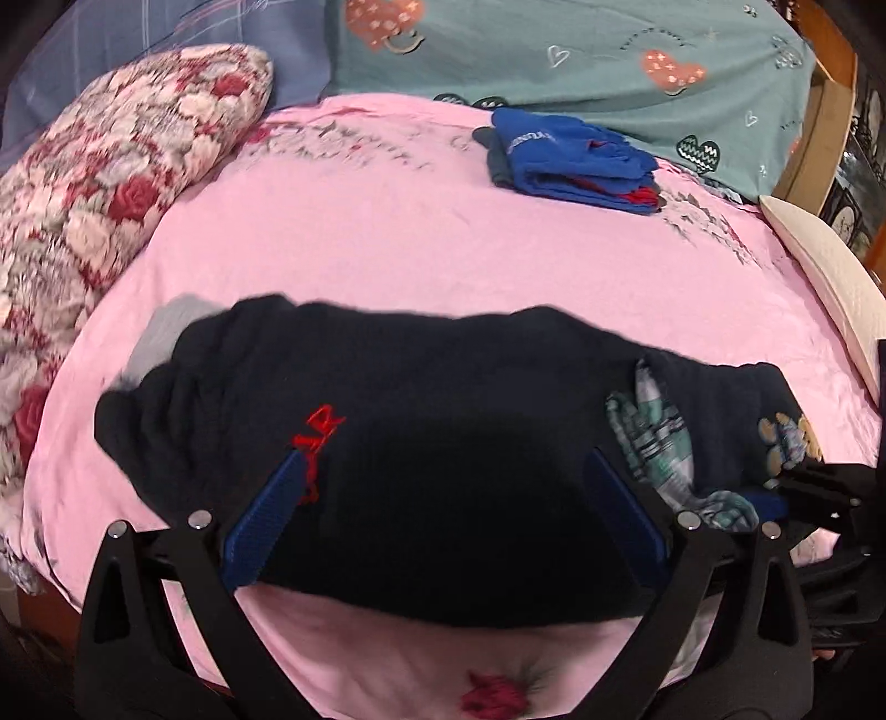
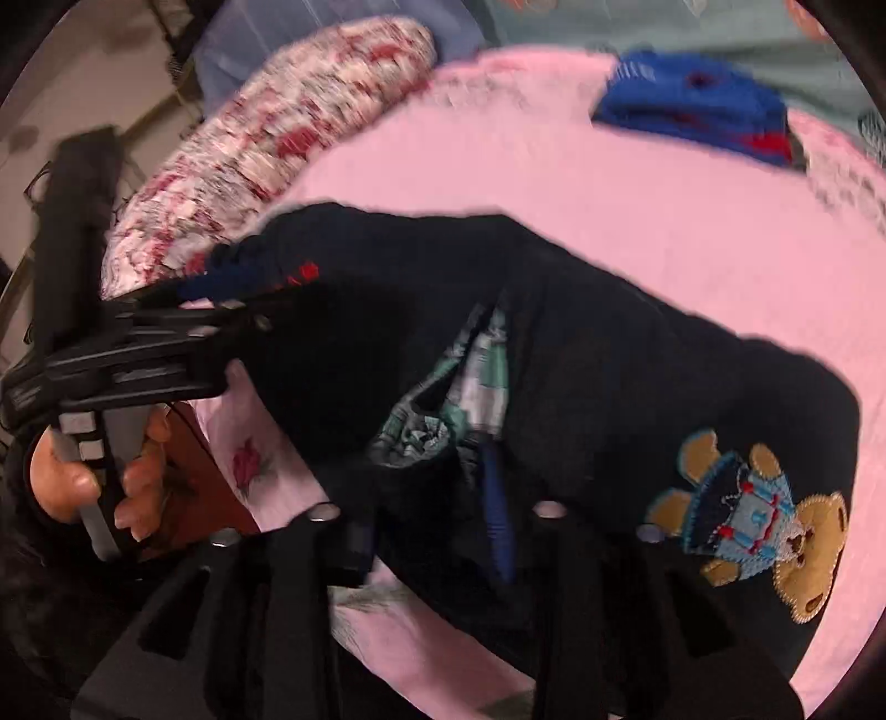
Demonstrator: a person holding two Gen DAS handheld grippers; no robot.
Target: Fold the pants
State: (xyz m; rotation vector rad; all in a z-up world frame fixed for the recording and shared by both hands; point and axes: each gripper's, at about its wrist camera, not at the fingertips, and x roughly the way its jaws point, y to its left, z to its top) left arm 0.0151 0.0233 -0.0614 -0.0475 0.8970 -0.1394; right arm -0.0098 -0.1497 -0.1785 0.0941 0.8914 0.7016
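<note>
The dark navy pants [image 1: 421,443] lie bunched on the pink bedsheet [image 1: 387,243], with red stitched letters, a plaid lining and a teddy-bear patch [image 2: 758,526]. My left gripper [image 1: 443,487] is wide open, its blue pads on either side of the pants, the cloth draped over them. It shows in the right wrist view [image 2: 232,293] at the pants' left end. My right gripper [image 2: 487,498] is shut on the pants' waist edge near the plaid lining [image 2: 443,410]. It shows at the right edge of the left wrist view [image 1: 775,498].
A folded blue garment [image 1: 576,160] lies at the far side of the bed. A floral pillow [image 1: 111,183] is at the left, a teal heart-print pillow [image 1: 581,50] at the back, a cream pillow [image 1: 830,277] at the right.
</note>
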